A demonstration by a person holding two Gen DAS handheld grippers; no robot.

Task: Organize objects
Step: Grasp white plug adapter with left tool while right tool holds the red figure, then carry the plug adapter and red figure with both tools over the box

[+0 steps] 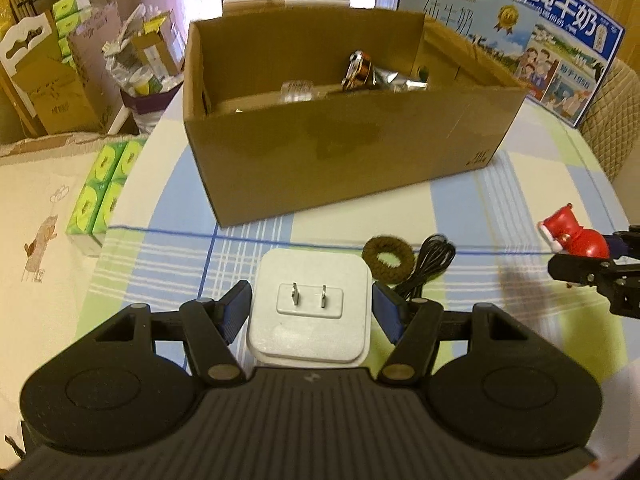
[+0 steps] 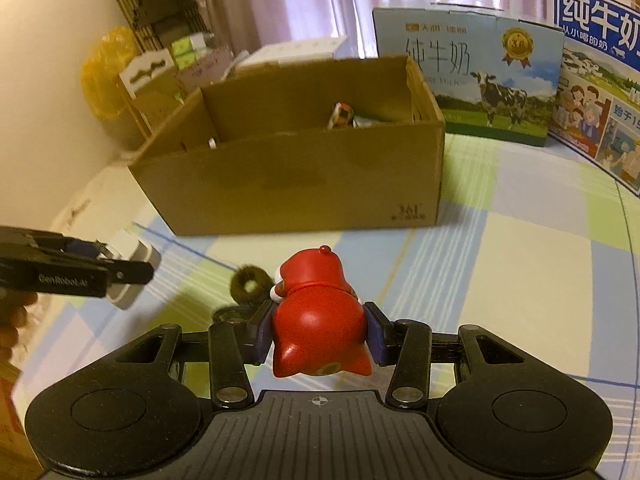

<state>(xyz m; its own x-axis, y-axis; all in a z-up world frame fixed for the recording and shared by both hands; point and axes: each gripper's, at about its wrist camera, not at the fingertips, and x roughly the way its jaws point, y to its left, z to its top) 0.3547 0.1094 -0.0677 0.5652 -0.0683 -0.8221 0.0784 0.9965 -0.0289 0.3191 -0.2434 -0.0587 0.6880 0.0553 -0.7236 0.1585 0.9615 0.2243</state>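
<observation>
My left gripper is shut on a white square charger, its two metal prongs facing the camera, held above the table. My right gripper is shut on a red toy figure, also lifted off the cloth. In the left wrist view the red toy and the right gripper show at the right edge. In the right wrist view the left gripper with the charger shows at the left. An open cardboard box stands ahead, holding a toy car and a silver packet.
A brown hair tie and a coiled black cable lie on the checked tablecloth in front of the box. Milk cartons stand behind it at the right. Green tissue packs sit at the left.
</observation>
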